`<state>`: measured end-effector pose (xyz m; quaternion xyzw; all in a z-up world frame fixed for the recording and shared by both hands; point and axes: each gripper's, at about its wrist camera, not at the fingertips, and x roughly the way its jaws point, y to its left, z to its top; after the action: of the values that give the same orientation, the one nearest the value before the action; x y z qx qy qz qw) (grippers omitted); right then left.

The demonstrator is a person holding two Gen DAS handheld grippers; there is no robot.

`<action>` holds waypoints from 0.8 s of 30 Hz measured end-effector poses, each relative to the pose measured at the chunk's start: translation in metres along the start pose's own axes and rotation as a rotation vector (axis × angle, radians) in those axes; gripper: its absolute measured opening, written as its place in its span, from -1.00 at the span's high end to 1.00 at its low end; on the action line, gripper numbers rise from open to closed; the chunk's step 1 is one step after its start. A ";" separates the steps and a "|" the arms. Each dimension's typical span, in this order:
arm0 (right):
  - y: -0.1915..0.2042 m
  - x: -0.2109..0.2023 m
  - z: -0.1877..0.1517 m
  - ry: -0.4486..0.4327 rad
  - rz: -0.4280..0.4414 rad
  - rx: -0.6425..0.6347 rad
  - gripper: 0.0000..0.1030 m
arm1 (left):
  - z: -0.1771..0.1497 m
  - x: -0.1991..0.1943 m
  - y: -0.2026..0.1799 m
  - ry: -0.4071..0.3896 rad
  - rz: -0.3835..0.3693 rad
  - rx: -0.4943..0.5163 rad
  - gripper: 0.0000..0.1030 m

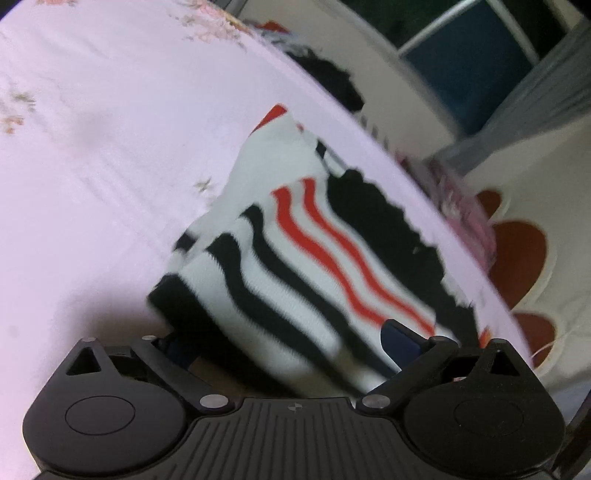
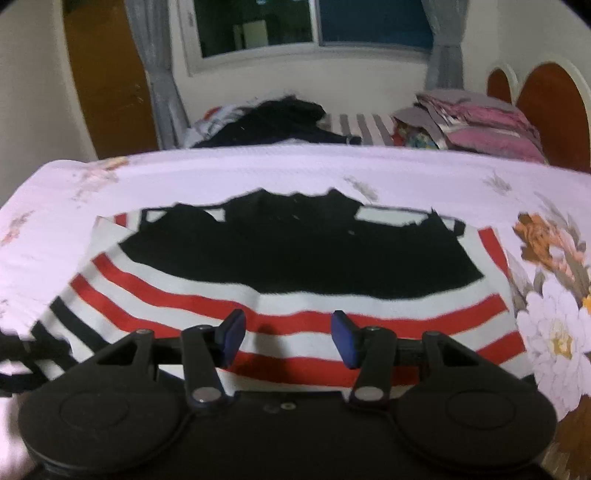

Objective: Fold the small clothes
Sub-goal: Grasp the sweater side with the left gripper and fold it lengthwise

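A small knit garment (image 2: 295,266) with red, black and white stripes and a black upper part lies on the pale pink floral bed sheet (image 2: 258,166). My right gripper (image 2: 288,339) is open and empty, its blue pads just above the garment's near red-striped edge. In the left wrist view the same garment (image 1: 295,251) drapes over my left gripper (image 1: 280,343). The jaws stand wide apart, one blue pad (image 1: 400,341) shows on the right, and cloth hides the left pad.
A heap of dark clothes (image 2: 273,122) and a stack of folded pink and grey clothes (image 2: 476,125) lie at the far side of the bed. A headboard (image 2: 546,107) stands at the right. A window (image 2: 310,26) and a brown door (image 2: 107,81) are behind.
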<state>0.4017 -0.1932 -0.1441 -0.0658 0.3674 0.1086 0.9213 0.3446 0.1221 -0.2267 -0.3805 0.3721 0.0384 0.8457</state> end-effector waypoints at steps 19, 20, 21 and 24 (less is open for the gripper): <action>-0.002 0.015 -0.012 0.017 0.003 -0.090 -0.08 | 0.009 0.014 -0.022 -0.142 -0.012 -0.049 0.59; -0.006 0.013 -0.010 0.018 0.030 -0.078 -0.14 | 0.010 0.012 -0.030 -0.152 -0.012 -0.034 0.60; -0.011 0.009 -0.008 0.014 0.059 -0.059 -0.17 | 0.010 0.010 -0.038 -0.161 -0.014 -0.012 0.60; -0.024 -0.005 -0.002 -0.031 0.094 -0.025 -0.18 | 0.012 0.003 -0.075 -0.188 -0.032 0.089 0.60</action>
<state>0.4028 -0.2175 -0.1413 -0.0582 0.3545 0.1576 0.9198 0.3795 0.0765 -0.1776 -0.3433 0.2863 0.0442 0.8934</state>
